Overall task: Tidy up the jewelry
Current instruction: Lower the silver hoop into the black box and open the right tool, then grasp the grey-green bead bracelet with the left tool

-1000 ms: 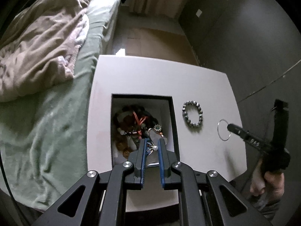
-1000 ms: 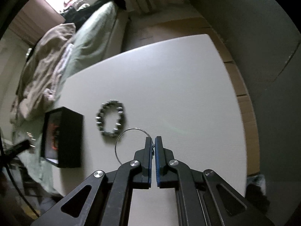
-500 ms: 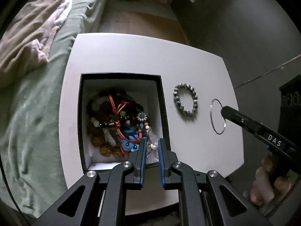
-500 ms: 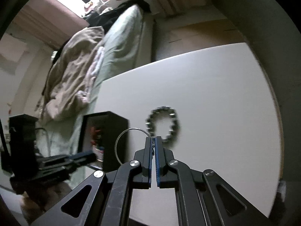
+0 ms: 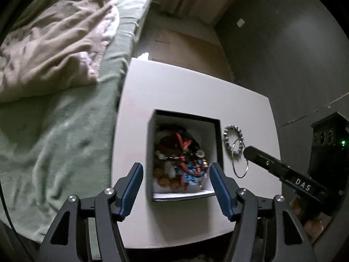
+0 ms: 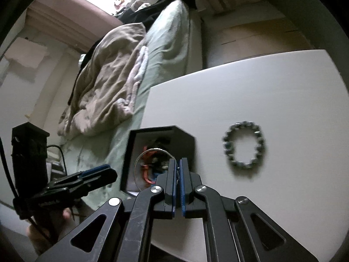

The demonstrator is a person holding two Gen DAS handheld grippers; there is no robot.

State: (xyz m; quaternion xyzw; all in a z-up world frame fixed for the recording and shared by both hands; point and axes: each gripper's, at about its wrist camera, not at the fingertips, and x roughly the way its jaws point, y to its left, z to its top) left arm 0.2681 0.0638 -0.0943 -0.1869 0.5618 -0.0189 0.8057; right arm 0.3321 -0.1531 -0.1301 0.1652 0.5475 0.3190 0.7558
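Observation:
A black jewelry box [image 5: 219, 139] with a white inside sits on the white table [image 5: 185, 91]; it holds a tangle of bead bracelets, red cord and blue pieces [image 5: 178, 163]. My left gripper [image 5: 175, 174] is open and empty above the box's near edge. My right gripper [image 6: 179, 163] is shut on a thin silver hoop [image 5: 240, 159], held in the air just right of the box [image 6: 185, 139]; the hoop [image 6: 139, 159] shows in front of the box opening. A grey bead bracelet [image 5: 233, 138] lies on the table right of the box, also in the right wrist view [image 6: 244, 145].
A bed with a green sheet [image 5: 54, 126] and a rumpled beige blanket [image 5: 50, 43] runs along the table's left side. A dark wall [image 5: 283, 54] stands to the right. Wooden floor [image 5: 185, 43] lies beyond the table.
My left gripper has opened wide and dropped the small piece it held into the box. My right gripper has carried the silver hoop left, toward the box.

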